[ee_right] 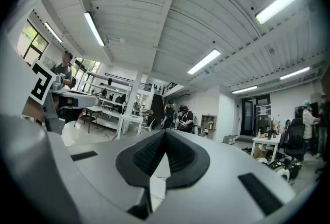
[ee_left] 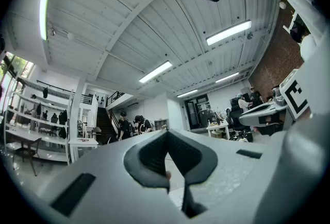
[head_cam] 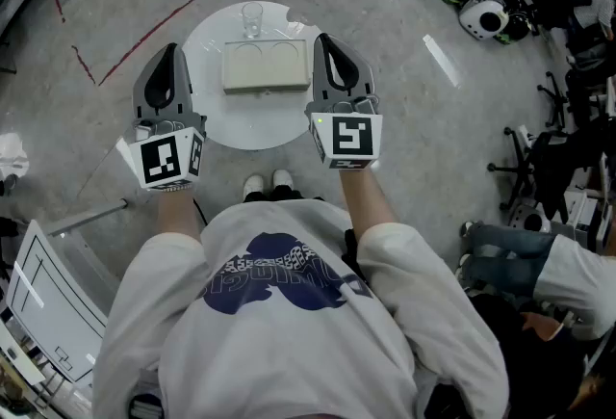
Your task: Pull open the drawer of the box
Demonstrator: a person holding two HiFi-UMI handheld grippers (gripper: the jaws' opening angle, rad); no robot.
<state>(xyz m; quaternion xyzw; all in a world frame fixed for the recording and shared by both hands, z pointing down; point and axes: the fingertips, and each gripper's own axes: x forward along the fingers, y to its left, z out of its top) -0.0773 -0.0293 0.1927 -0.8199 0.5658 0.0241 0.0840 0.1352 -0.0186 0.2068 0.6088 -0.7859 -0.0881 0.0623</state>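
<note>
Box (head_cam: 267, 65) is sitting on a small round white surface (head_cam: 252, 123), a bit toward the far edge and roughly centred left to right, with its long side facing the person. It's a flat beige thing with two round dips in the top. From overhead I honestly can't make out the drawer front well enough to say much, but the outline looks like one tidy rectangle. A clear glass (head_cam: 251, 19) stands upright right behind it at the far edge, close to the box but apart from it.

The person stands at the near edge, shoes (head_cam: 268, 183) just short of the surface, one claw in each hand, both pointing away from them about level. The left claw (head_cam: 171, 56) hangs over the left edge, with a gap of bare white between it and the box. The right claw (head_cam: 322, 39) is at the right edge, its tip just beside the box's right end; can't tell if it's touching.

Both are pinched together with nothing in them. In the left gripper view the left claw (ee_left: 166, 133) has its dark pads meeting at the tip, and same deal for the right claw (ee_right: 165, 132) in its own view.

A red line (head_cam: 159, 22) runs across the grey floor off the far left.
</note>
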